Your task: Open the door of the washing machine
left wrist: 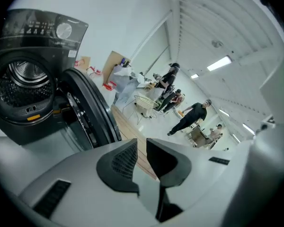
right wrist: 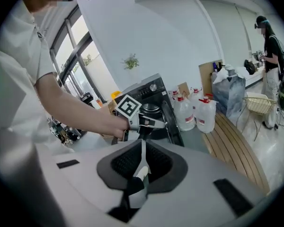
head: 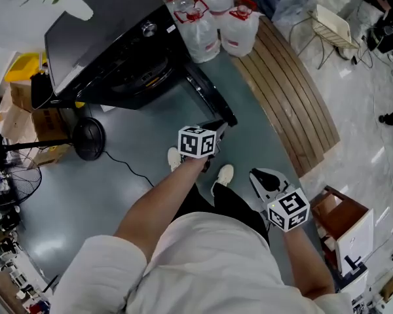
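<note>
The black front-loading washing machine [head: 111,51] stands at the upper left with its round door [head: 206,93] swung wide open toward me. In the left gripper view the steel drum [left wrist: 23,86] shows, with the door's edge [left wrist: 87,110] to its right. My left gripper [head: 221,124] sits just off the door's free end; its jaws [left wrist: 142,150] are a narrow gap apart with nothing between them. My right gripper [head: 259,175] hangs lower, by my right side, away from the machine. Its pads [right wrist: 142,148] are pressed together and hold nothing. The left gripper [right wrist: 162,124] also shows there, in front of the machine.
Several large water jugs [head: 213,18] stand right of the machine. A curved wooden slatted strip [head: 291,90] runs along the floor on the right. A black fan base [head: 88,138] and cardboard boxes [head: 42,120] sit on the left, a brown box [head: 340,218] at my right. People [left wrist: 189,117] stand far off.
</note>
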Demonstrator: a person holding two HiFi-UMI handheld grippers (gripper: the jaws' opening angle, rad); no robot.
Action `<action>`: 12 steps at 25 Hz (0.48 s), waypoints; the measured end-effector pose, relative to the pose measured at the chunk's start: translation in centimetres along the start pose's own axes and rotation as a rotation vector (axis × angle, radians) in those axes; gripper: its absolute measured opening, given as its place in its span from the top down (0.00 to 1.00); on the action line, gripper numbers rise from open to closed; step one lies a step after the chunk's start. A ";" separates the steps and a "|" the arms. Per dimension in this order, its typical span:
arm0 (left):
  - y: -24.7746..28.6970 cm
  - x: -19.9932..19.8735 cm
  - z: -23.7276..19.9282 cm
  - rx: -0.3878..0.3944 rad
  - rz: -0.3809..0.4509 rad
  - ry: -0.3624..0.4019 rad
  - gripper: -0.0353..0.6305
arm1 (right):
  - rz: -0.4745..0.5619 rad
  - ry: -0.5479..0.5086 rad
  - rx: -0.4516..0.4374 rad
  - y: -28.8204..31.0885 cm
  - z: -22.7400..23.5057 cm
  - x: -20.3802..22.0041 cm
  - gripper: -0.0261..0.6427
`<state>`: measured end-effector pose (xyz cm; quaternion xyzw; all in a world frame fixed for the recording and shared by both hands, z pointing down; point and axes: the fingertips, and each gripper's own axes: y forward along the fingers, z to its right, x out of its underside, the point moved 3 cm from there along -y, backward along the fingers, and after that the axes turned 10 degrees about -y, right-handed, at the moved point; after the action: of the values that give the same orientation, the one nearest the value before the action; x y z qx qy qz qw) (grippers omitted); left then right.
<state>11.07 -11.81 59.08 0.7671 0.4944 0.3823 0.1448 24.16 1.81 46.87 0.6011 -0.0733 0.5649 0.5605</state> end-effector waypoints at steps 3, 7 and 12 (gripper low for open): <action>-4.8 0.2 1.8 0.049 0.033 0.027 0.87 | 0.024 -0.050 -0.021 0.4 -0.4 -1.9 0.92; -12.7 0.1 4.3 0.074 0.088 0.103 0.91 | 0.054 -0.124 -0.064 0.9 -1.9 -4.9 0.95; -21.3 0.0 6.4 0.064 0.185 0.198 0.92 | 0.075 -0.213 -0.149 2.3 -4.1 -8.0 0.95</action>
<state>1.95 -0.78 42.04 0.7721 0.4453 0.4520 0.0350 17.26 -0.28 41.02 0.6112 -0.1966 0.5115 0.5712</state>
